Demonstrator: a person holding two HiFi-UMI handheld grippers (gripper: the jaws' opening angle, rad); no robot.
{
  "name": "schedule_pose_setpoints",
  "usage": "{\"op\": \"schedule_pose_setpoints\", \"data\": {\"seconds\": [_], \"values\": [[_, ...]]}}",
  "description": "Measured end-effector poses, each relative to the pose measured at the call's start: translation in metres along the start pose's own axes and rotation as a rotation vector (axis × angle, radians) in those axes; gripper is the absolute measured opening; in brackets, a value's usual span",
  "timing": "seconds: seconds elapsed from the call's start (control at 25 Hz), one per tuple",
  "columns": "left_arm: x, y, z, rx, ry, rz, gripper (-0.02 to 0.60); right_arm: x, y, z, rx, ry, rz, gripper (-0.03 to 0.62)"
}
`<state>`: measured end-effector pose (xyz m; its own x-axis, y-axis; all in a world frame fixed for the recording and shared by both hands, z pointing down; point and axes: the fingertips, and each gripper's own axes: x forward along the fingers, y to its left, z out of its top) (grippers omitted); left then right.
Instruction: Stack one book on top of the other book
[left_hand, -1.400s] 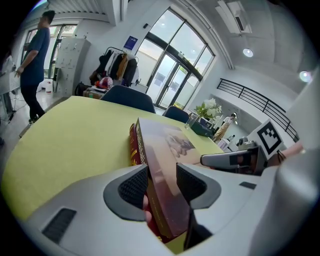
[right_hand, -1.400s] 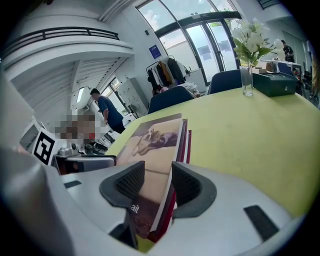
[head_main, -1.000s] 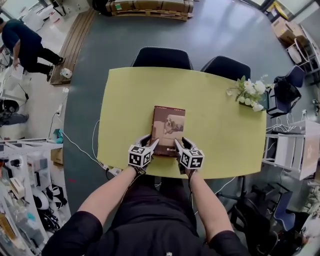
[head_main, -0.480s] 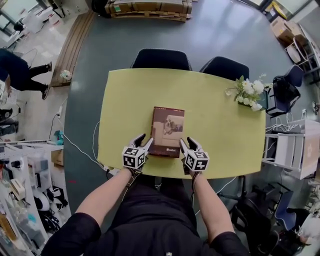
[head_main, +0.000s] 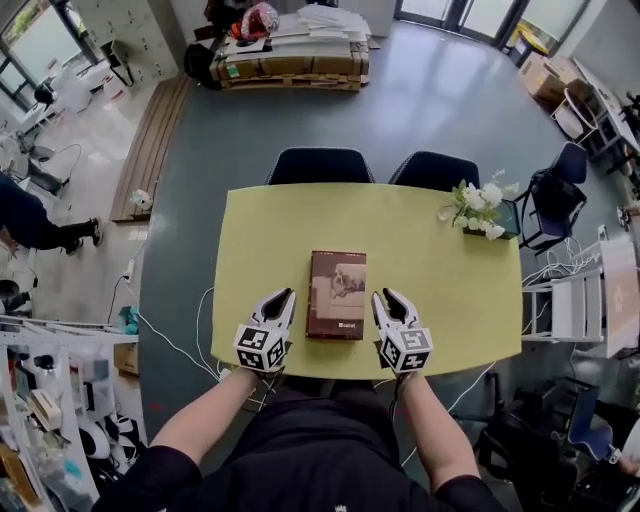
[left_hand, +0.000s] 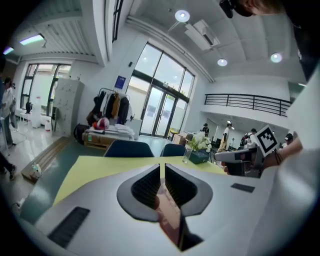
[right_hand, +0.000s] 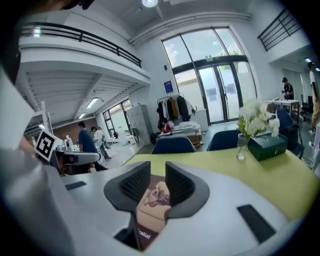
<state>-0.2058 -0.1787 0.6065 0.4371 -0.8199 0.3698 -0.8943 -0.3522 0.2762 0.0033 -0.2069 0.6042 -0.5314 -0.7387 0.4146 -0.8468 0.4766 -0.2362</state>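
The book (head_main: 337, 294) shows only its cover — anything beneath is hidden — and the left edge crops a person (head_main: 30, 215).

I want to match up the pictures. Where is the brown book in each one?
Head view: the brown book lies in the middle, on the near part of the yellow table.
Left gripper view: bottom middle, a thin slanted strip.
Right gripper view: bottom middle, slightly left.
Shared landmark: the white flowers on the table's far right.
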Motion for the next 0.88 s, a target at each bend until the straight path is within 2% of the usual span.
{"op": "schedule_pose_setpoints", "data": {"seconds": [0.12, 0.36, 0.72, 0.88], "values": [[-0.018, -0.013, 0.040, 0.026, -0.085, -0.027, 0.018, -0.023, 0.023, 0.046, -0.055, -0.100, -0.021, 0.058], [-0.051, -0.040, 0.092, 0.071, -0.189, -0.100, 0.009, -0.069, 0.071, 0.107, -0.140, -0.252, -0.071, 0.023], [-0.090, -0.090, 0.118, 0.120, -0.258, -0.223, 0.009, -0.124, 0.120, 0.126, -0.184, -0.300, -0.114, 0.015], [-0.106, -0.119, 0.130, 0.147, -0.292, -0.244, 0.008, -0.151, 0.132, 0.139, -0.195, -0.328, -0.106, 0.015]]}}
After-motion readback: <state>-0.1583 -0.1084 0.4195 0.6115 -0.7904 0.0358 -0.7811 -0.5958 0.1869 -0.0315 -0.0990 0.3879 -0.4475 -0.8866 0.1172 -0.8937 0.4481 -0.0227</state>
